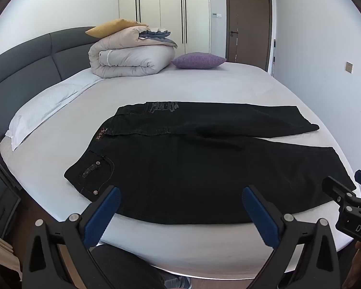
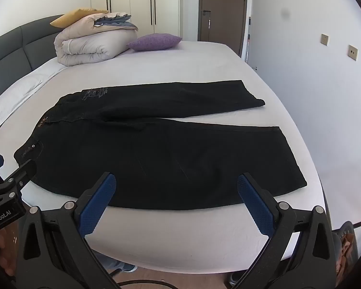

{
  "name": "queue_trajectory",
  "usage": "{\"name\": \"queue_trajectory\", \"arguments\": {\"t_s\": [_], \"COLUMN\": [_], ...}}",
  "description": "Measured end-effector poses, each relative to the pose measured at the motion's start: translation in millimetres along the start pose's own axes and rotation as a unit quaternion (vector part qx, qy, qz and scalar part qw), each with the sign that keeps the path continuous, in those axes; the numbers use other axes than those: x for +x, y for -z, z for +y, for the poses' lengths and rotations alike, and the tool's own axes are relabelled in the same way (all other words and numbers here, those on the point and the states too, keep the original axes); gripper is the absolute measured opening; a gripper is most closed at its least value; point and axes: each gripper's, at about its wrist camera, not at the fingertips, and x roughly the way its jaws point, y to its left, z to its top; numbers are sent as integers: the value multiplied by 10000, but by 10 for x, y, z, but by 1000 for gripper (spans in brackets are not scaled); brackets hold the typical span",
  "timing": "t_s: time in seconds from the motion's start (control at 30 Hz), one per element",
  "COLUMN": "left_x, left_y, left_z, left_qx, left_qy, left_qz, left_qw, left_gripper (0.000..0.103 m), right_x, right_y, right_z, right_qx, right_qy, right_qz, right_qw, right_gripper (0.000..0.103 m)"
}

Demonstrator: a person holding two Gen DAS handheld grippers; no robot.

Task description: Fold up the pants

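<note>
Black pants (image 1: 204,168) are lying spread flat on the white bed (image 1: 204,86), waistband toward the headboard (image 1: 31,62), legs parted and pointing away from it. The left gripper (image 1: 180,207) and right gripper (image 2: 177,197) are hovering spread wide, empty, over the bed's near edge.

Left gripper (image 1: 180,207), right gripper (image 2: 177,196): black angular plastic frames, ribbed blue finger pads (image 1: 103,216), round silver screws (image 1: 72,217), white lettering on housings.
</note>
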Motion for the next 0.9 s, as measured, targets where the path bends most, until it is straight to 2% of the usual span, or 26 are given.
{"name": "queue_trajectory", "arguments": {"t_s": [0.9], "left_x": [-1], "left_y": [-3], "left_z": [2], "left_qx": [40], "left_qy": [-24], "left_qz": [11], "left_qw": [10000], "left_gripper": [103], "right_x": [34], "right_y": [43], "right_z": [-12], "right_qx": [44], "right_qy": [-22], "right_qz": [60], "right_qw": [10000], "right_gripper": [103]}}
